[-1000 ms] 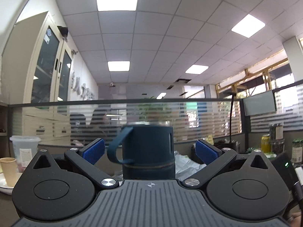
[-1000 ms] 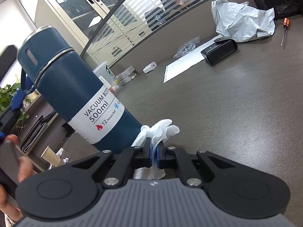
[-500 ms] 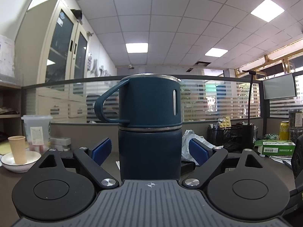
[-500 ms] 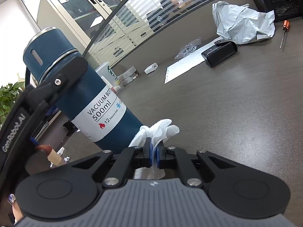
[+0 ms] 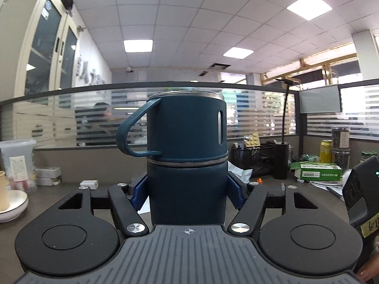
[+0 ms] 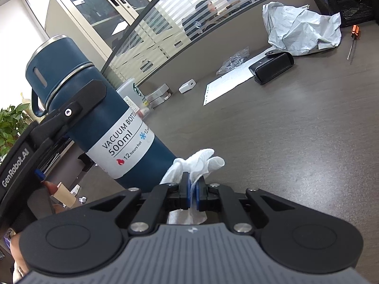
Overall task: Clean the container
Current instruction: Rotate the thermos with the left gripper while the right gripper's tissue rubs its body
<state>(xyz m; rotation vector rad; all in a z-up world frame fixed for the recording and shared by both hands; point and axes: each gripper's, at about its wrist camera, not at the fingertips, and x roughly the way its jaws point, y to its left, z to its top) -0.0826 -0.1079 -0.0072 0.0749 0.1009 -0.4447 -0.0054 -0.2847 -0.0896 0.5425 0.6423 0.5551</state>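
My left gripper [image 5: 187,195] clamped on flask [image 5: 187,156]: blue fingers [image 5: 139,193] press both sides of body just below lid seam. Flask upright on worktop [image 6: 296,137], loop handle to left in left view, white label facing right camera. My right gripper [image 6: 193,190] closed on white tissue [image 6: 201,162], wad poking out past fingertips, just beside flask base, touching or not I cannot tell. Black case [image 6: 273,67] and crumpled paper [image 6: 300,30] well apart, far across worktop.
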